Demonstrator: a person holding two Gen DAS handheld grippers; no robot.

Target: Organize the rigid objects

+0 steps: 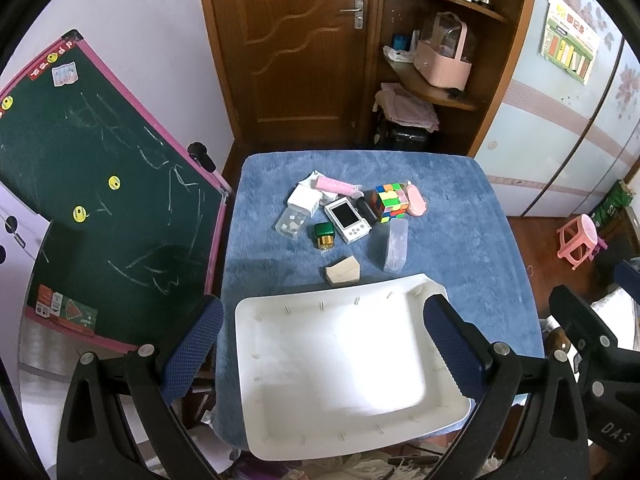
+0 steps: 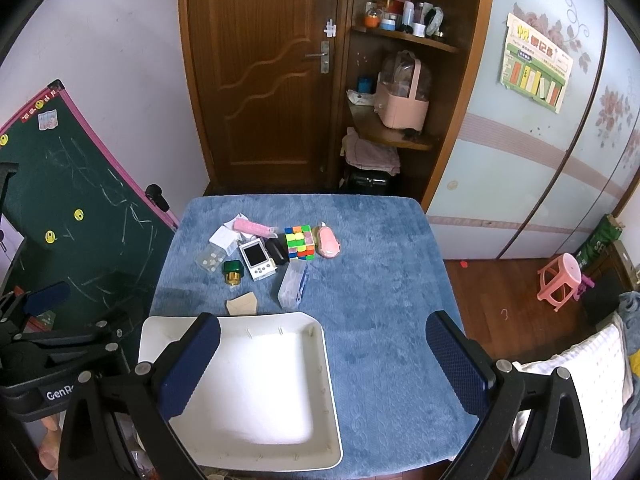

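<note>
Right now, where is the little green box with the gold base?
In both wrist views the green box sits on the blue cloth, left of the white handheld game, beyond the white tray.

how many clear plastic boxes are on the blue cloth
2. A small clear box lies at the left end of the pile, beside the green cube. A long clear box lies right of the handheld game, nearer the tray.

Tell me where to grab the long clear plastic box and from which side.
Grip the clear plastic box across its two long sides near the middle, coming from above with the right tool. It lies flat, long and narrow, clear of the other items, so the open jaws should span its width.
</note>
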